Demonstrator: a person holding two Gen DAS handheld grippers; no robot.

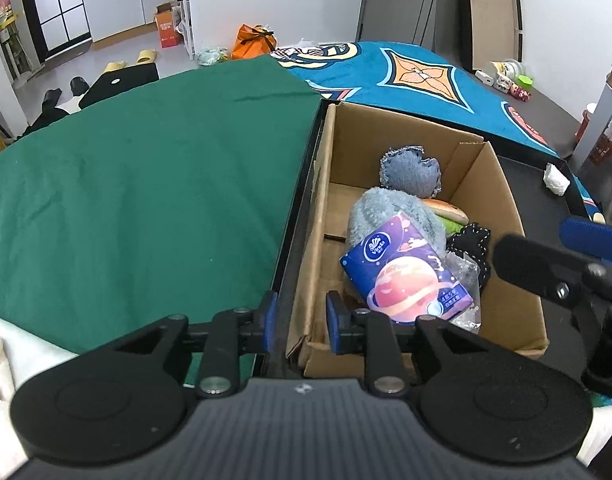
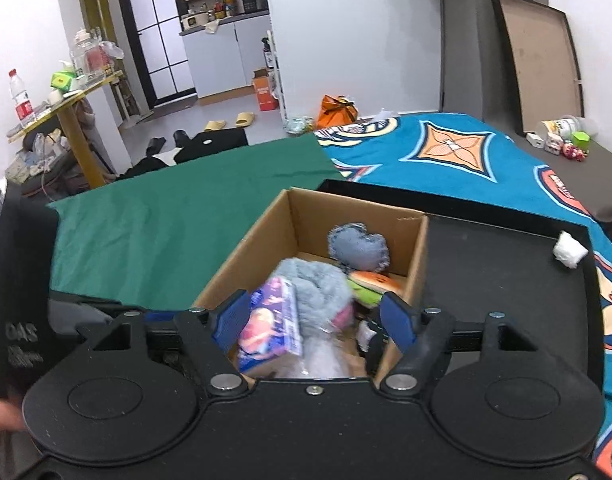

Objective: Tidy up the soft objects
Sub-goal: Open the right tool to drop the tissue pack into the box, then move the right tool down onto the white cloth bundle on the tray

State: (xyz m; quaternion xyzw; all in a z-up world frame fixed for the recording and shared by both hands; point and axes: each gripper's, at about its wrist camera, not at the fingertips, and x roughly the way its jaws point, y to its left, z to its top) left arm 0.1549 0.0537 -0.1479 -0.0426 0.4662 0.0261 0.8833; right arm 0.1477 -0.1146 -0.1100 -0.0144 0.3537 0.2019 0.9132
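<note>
Both the left claw (image 1: 300, 322) and right claw (image 2: 314, 322) hang spread and empty over the cardboard box (image 1: 506, 216) on the black tray, where the tissue pack (image 1: 406, 270) lies atop plush toys, likely light, squashy and best pinched across its narrow sides.

The tissue pack (image 2: 268, 326) is blurred in the right wrist view, the plush burger (image 1: 446, 212) is half buried, and the black fabric piece (image 1: 472, 240) is unidentifiable.
</note>
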